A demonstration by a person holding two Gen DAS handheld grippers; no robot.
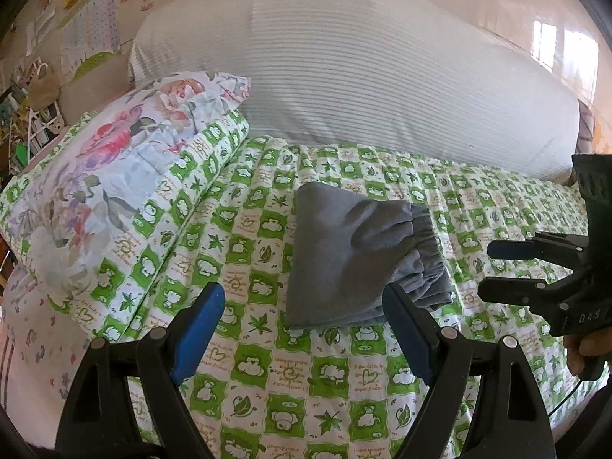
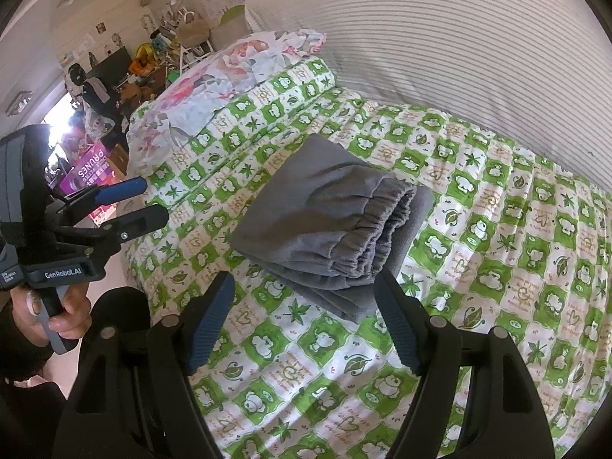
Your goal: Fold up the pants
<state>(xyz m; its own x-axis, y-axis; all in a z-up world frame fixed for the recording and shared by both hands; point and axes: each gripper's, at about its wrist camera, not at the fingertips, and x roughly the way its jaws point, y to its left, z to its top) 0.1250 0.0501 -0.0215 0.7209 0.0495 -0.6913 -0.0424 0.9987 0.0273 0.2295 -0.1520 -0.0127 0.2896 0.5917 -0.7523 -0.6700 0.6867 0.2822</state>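
Lying folded on the bed's green-checked quilt (image 2: pixel 497 229), the grey pants (image 2: pixel 325 222) rest untouched.
Left gripper (image 1: pixel 306 329) and right gripper (image 2: pixel 306 317) hover at six o'clock of the pants, jaws apart and empty; floral pillow (image 1: pixel 114 176) at ten o'clock.

Bed covered by green-and-white checked quilt (image 2: pixel 478 229). Floral pillow (image 1: pixel 95 191) at one end; large white striped bolster (image 1: pixel 363 76) along pale wall. Cluttered shelves (image 2: pixel 168 49) and purple box (image 2: pixel 90 172) beyond. Bright daylight, window reflection (image 1: pixel 554 46) on glossy wall.
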